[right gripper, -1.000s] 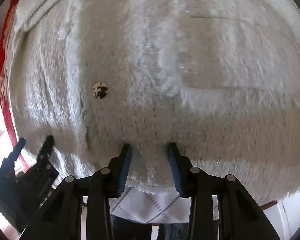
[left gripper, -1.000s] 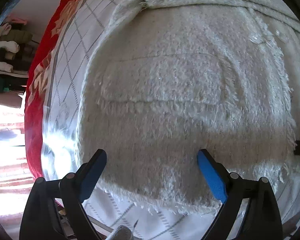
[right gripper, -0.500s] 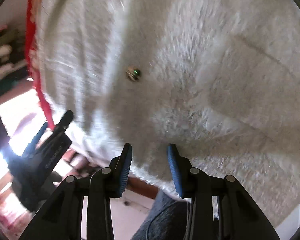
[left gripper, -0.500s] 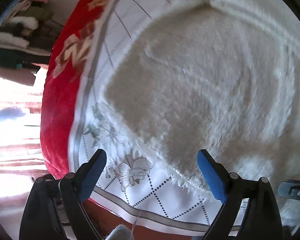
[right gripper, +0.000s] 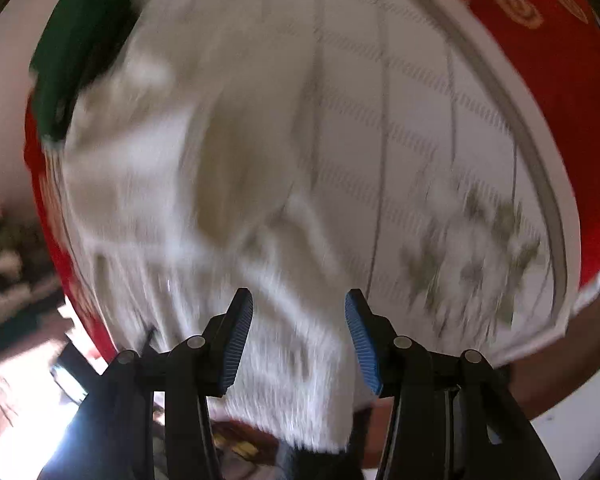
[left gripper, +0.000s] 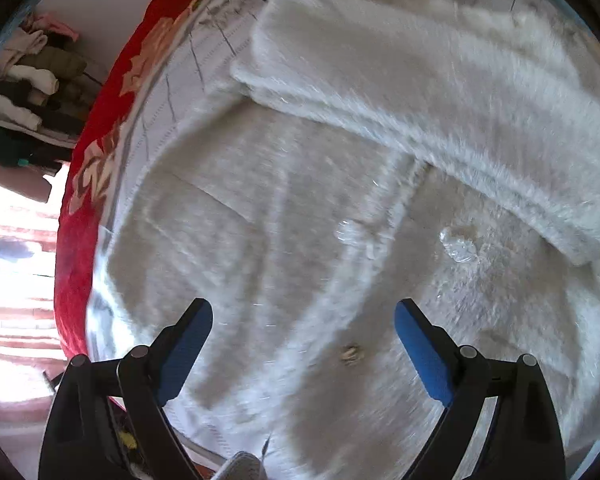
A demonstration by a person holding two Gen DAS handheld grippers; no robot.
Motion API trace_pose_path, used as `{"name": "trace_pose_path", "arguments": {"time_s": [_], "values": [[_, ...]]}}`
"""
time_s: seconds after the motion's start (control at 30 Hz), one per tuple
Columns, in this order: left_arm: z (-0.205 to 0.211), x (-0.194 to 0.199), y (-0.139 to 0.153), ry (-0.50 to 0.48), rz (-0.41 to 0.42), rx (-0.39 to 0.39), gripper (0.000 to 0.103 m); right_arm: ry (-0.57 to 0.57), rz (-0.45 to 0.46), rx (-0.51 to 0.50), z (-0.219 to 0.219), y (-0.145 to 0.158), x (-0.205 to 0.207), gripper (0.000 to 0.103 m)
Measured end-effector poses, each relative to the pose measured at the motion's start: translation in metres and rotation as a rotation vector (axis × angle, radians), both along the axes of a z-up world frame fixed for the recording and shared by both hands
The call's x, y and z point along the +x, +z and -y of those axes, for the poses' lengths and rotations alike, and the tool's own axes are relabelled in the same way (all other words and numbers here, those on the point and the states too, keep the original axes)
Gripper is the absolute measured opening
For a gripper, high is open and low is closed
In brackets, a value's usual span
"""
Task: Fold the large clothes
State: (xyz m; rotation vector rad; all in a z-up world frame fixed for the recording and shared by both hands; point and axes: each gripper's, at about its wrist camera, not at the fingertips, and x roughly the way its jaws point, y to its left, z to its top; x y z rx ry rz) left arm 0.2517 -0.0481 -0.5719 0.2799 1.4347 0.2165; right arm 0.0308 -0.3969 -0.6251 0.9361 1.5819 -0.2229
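A fluffy white coat lies spread on the bed, one sleeve folded across its upper part. A small brass button and clear buttons sit along its front. My left gripper hovers above the coat front, open wide, with nothing between its pads. In the blurred right wrist view the coat runs from upper left down to a fuzzy edge under my right gripper. Its jaws are opening, and the pads stand clear of the fabric.
A white checked sheet covers the bed over a red flowered blanket. A dark green garment lies at the coat's far end. Stacked clothes hang on a rack to the left, beyond the bed's edge.
The left gripper has moved from the coat's fringed edge to over its front, bringing the sleeve into view. The right gripper has swung toward the bare sheet and its jaws have widened.
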Motion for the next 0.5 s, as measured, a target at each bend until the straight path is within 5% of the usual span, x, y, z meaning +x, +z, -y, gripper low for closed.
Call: {"name": "trace_pose_path", "arguments": {"time_s": [0.2,0.4,0.43,0.47,0.5], "values": [[0.019,-0.003,-0.041,0.035,-0.045,0.141,0.099,-0.063,0.109,0.044,0.087,-0.058,0.105,0.051],[0.026,-0.006,-0.045,0.087,-0.034,0.238,0.103,0.18,0.056,0.074,0.072,-0.109,0.191,0.05],[0.028,-0.006,-0.046,0.094,-0.033,0.249,0.103,0.241,0.059,0.037,0.067,-0.106,0.198,0.044],[0.028,-0.006,-0.046,0.097,-0.033,0.256,0.103,0.313,0.065,-0.015,0.06,-0.101,0.205,0.004],[0.029,-0.007,-0.046,0.1,-0.033,0.259,0.103,0.39,0.079,-0.081,0.055,-0.092,0.208,0.005]]}}
